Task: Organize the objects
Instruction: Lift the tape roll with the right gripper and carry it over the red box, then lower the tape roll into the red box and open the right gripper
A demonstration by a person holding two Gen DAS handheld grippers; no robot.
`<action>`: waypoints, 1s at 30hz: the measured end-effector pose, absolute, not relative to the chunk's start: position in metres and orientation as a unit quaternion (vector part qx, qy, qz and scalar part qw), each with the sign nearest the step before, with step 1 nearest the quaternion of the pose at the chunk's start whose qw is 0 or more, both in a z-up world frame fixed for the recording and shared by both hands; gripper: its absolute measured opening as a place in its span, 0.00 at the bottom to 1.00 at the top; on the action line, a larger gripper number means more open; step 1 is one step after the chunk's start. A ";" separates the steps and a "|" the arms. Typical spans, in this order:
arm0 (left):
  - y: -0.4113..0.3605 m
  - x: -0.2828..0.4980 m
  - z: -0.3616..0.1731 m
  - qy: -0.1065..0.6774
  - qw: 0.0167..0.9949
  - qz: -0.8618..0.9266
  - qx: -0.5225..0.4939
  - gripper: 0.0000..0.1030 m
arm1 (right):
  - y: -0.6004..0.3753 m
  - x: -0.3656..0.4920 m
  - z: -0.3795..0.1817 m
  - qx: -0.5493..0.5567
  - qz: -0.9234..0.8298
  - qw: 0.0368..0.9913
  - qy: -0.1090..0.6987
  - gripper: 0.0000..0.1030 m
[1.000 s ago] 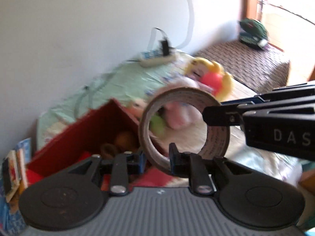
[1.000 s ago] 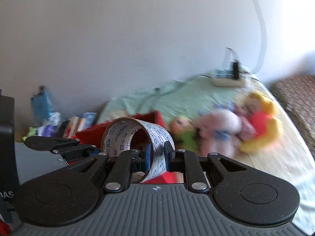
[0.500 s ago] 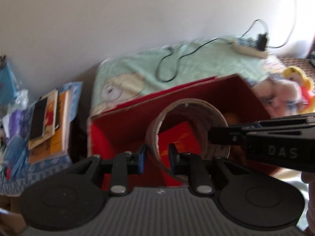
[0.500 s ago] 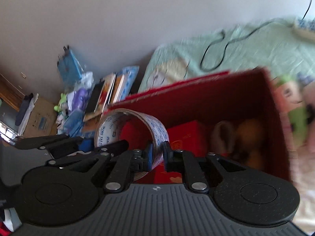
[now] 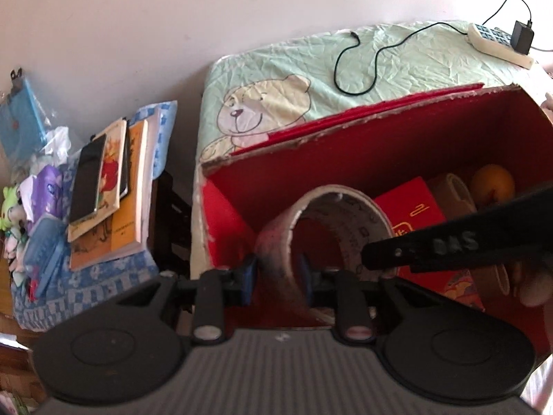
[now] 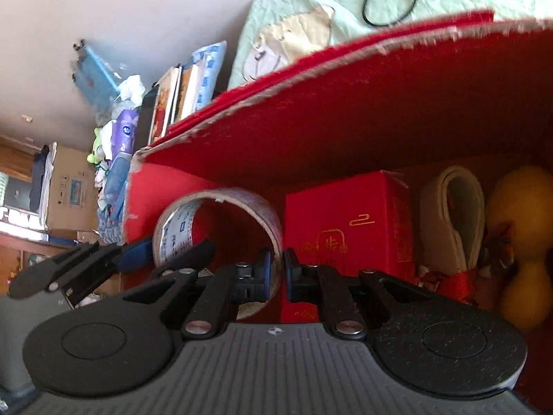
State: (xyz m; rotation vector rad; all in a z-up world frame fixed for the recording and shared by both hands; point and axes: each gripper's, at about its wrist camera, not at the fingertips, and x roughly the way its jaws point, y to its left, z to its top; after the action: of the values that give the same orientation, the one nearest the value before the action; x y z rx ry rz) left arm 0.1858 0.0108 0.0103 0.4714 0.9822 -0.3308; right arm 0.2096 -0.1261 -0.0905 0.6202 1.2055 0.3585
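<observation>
Both grippers have swung away from the plush toys and down over the red box (image 5: 397,145), which now fills each view. Inside that box, the tape roll (image 5: 331,235) stands on edge near its left wall. The right gripper (image 6: 274,273) has its jaws pressed together on the roll's right band, pinching it. The left gripper (image 5: 276,276) straddles the roll's left band; its jaws have just been opening, and gaps show beside the blue pads (image 5: 247,276), so the band sits between them unpressed. Right of the roll inside the box lies a small red carton (image 6: 345,242), then a second, pale roll (image 6: 452,218), then a yellow toy (image 6: 522,221) at the box's right end. Left of the box, outside it, books (image 5: 114,186) are stacked on a blue cloth. Behind the box spreads a green bear-print sheet (image 5: 311,79) with a black cable (image 5: 359,65).
</observation>
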 end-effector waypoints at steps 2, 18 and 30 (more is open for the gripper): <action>0.009 0.186 0.008 0.462 0.842 -0.157 0.228 0.32 | -0.127 0.209 -0.091 0.290 0.164 0.762 0.556 0.09; 0.017 0.180 0.011 0.465 0.844 -0.175 0.200 0.43 | -0.117 0.198 -0.080 0.261 0.158 0.783 0.543 0.14; 0.018 0.180 0.015 0.461 0.849 -0.172 0.191 0.45 | -0.122 0.195 -0.075 0.276 0.151 0.792 0.524 0.15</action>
State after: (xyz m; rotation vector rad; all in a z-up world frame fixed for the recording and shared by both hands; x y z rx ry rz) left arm 0.1801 0.0185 0.0150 0.4027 0.9712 -0.3615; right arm 0.1951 -0.1216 -0.0746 0.5931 1.1263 0.3259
